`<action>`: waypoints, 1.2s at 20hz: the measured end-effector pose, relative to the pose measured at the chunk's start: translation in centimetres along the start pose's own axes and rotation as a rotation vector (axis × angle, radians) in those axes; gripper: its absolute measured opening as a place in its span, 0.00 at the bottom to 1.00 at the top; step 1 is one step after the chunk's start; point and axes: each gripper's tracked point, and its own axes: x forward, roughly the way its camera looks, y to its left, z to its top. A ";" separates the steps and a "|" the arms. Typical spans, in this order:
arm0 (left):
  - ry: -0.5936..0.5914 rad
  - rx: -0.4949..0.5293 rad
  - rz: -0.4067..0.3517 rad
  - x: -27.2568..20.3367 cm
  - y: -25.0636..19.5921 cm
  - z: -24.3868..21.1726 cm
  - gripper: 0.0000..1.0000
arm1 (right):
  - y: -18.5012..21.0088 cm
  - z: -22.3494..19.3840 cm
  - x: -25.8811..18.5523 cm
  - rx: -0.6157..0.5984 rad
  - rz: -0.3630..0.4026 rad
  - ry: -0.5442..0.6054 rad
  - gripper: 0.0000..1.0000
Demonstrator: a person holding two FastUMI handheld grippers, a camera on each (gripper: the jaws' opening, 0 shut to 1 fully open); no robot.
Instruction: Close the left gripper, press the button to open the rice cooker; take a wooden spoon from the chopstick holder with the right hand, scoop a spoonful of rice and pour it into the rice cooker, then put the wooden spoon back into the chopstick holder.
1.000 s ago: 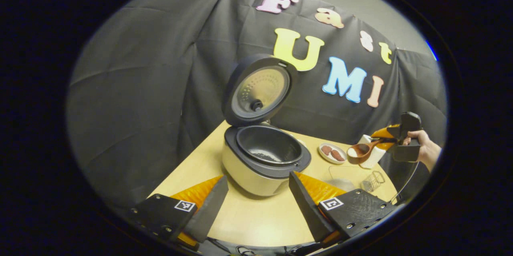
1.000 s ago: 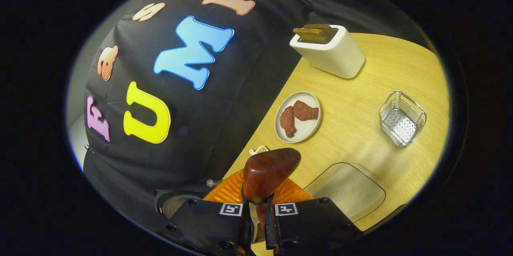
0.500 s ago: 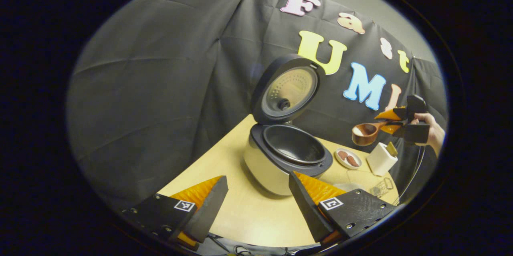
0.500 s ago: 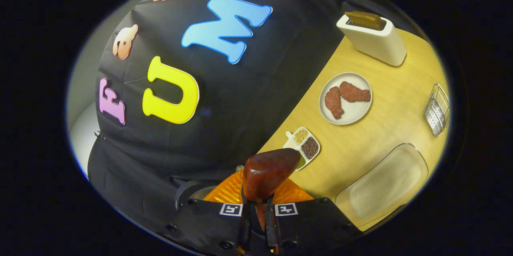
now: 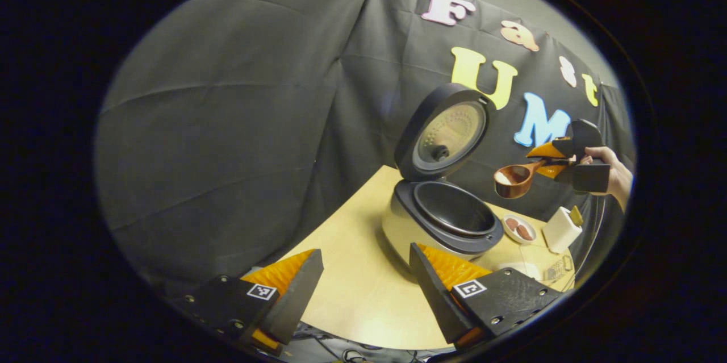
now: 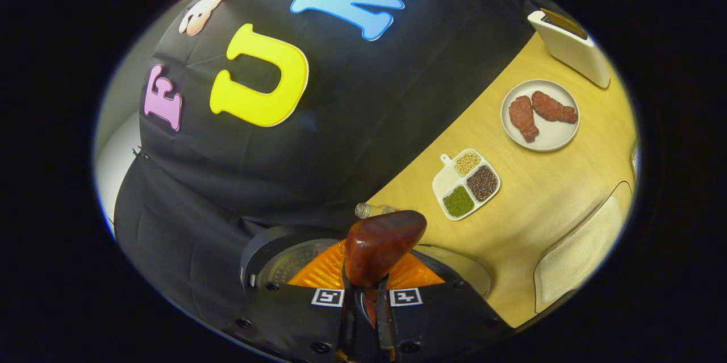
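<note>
The rice cooker (image 5: 423,232) stands on the wooden table with its lid (image 5: 446,133) swung up and its dark pot (image 5: 454,216) showing. My left gripper (image 5: 363,286) hovers open in front of it, holding nothing. A hand (image 5: 612,172) carries my right gripper (image 5: 540,161), shut on the handle of the wooden spoon (image 5: 511,180). The spoon's bowl holds white rice and hangs in the air to the right of the lid, above the pot's right rim. In the right gripper view the spoon's underside (image 6: 381,245) rises from my right gripper (image 6: 365,297). The white chopstick holder (image 5: 561,229) stands far right.
A plate with two meat pieces (image 6: 539,115), a divided dish of grains (image 6: 467,184), a clear tray (image 6: 579,249) and the chopstick holder (image 6: 571,48) lie on the table (image 6: 539,181). A wire basket (image 5: 559,271) sits near the table's right edge. Black cloth walls the back.
The right gripper has lifted the spoon away from the chopstick holder, up and towards the cooker. The left gripper has drawn back and turned left, so the cooker sits further right in its view.
</note>
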 end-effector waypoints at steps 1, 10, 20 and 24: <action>-0.003 -0.005 0.010 0.0 0.5 0.2 0.96 | 0.3 -0.7 0.7 -0.016 -0.002 0.012 0.11; 0.004 -0.003 0.087 0.4 3.6 0.1 0.96 | 1.2 -4.1 4.0 -0.336 -0.039 0.037 0.15; 0.019 0.017 0.117 0.7 3.7 -0.7 0.99 | 3.0 -5.5 4.4 -0.764 -0.033 -0.031 0.15; 0.028 -0.010 0.106 0.5 3.8 -1.2 0.96 | 3.6 -6.6 4.8 -0.811 -0.010 -0.017 0.15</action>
